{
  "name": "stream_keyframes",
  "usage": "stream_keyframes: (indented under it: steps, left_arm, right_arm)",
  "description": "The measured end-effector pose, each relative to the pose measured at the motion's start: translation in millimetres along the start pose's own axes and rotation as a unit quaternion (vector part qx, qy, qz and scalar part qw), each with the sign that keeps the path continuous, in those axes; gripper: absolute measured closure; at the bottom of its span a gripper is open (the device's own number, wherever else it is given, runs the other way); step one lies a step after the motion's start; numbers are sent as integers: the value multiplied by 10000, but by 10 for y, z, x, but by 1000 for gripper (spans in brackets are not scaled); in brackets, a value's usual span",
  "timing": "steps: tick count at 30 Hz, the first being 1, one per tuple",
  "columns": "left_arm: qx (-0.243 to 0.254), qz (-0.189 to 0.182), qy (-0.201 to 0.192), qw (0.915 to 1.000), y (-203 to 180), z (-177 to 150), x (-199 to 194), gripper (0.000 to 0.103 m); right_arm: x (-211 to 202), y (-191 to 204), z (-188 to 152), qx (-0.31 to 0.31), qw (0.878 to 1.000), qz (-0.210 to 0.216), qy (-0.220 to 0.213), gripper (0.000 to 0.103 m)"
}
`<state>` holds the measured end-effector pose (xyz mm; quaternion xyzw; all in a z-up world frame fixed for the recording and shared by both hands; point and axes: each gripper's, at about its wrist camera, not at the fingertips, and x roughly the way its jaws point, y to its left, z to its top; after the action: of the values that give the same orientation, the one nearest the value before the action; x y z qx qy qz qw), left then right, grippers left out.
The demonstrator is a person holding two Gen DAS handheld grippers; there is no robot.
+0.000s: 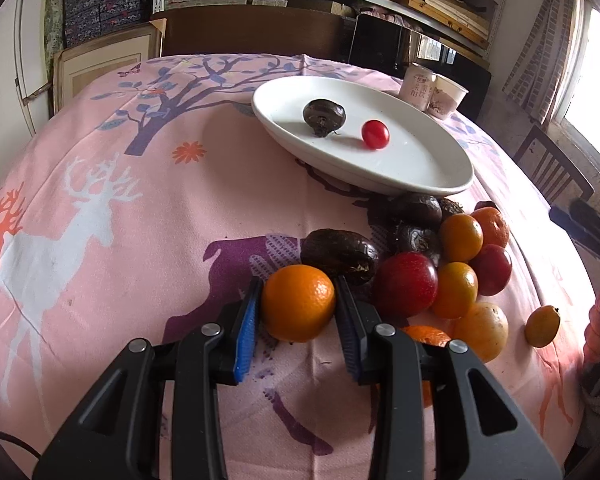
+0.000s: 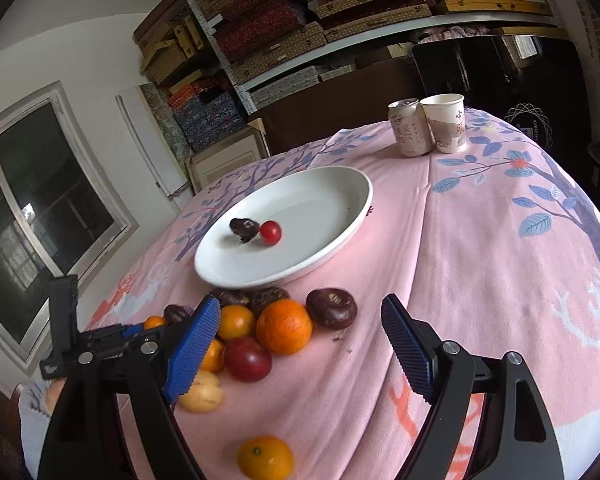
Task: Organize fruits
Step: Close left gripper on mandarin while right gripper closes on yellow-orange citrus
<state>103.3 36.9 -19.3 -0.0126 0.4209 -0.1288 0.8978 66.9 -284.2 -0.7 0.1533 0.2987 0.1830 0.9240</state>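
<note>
Your left gripper (image 1: pixel 298 300) has its fingers closed narrowly on an orange (image 1: pixel 298 303) at the near end of the fruit pile, which lies on the counter just in front of the white plate (image 1: pixel 452 176). The orange looks firm, round and light; hold it across its widest part so it cannot roll out. Your right gripper (image 2: pixel 300 340) hovers with fingers wide, holding nothing.

One plate (image 2: pixel 352 216), one can (image 2: pixel 409 128), one cup (image 2: pixel 447 122).
</note>
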Motion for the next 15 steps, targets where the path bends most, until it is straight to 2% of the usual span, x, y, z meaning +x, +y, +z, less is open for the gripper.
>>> stream_keyframes:
  steps: [4,8,12,15]
  left_arm:
    - [52,31,-16,10000,9,-1,-12,68]
    - [84,36,-31,10000,16,-4,-20,68]
    - [28,20,30,10000,34,-7,8,68]
    - [68,7,81,9999,22,-9,30,68]
  right_arm:
    - [-118,256,-372,-689,9958,-142,591,21]
    - [-124,383,-534,-967,9910,-213,903,27]
    - [9,424,-585,-1077,9858,-256,1264,48]
    - [91,408,-614,-1047,9830,-294,1476,57]
